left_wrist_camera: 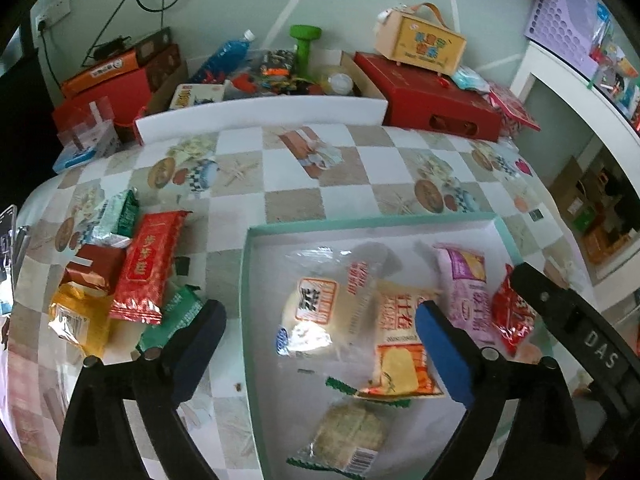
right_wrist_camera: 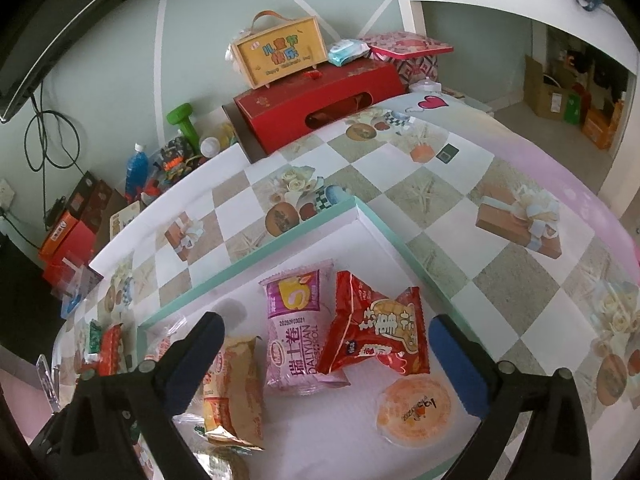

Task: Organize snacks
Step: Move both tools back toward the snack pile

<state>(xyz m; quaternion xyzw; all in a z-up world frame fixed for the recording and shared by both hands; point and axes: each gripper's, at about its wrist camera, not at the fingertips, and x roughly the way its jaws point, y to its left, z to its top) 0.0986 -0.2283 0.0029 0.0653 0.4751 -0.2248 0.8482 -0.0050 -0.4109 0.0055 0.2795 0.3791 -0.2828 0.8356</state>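
Note:
A shallow white tray with a teal rim (left_wrist_camera: pixel 246 280) (right_wrist_camera: pixel 256 264) lies on the table and holds several snack packets: a clear bun packet (left_wrist_camera: pixel 312 316), an orange-yellow packet (left_wrist_camera: pixel 400 344) (right_wrist_camera: pixel 234 384), a pink swiss-roll packet (left_wrist_camera: pixel 466 288) (right_wrist_camera: pixel 298 332), a red packet (left_wrist_camera: pixel 512 316) (right_wrist_camera: pixel 376 332), a green-edged biscuit packet (left_wrist_camera: pixel 352 436) and an orange jelly cup (right_wrist_camera: pixel 414 412). My left gripper (left_wrist_camera: pixel 320 344) is open and empty above the tray's left part. My right gripper (right_wrist_camera: pixel 326 360) is open and empty above the pink and red packets. A pile of loose snacks lies left of the tray, with a long red packet (left_wrist_camera: pixel 150 264) on top.
The checkered tablecloth (left_wrist_camera: pixel 304 184) covers the table. At the back stand a red box (left_wrist_camera: pixel 432 88) (right_wrist_camera: pixel 320 100), a yellow handled box (left_wrist_camera: pixel 424 44) (right_wrist_camera: pixel 276 52), a green dumbbell (left_wrist_camera: pixel 304 48) and a blue bottle (left_wrist_camera: pixel 224 56). The right gripper's body (left_wrist_camera: pixel 580 328) shows at the left view's right edge.

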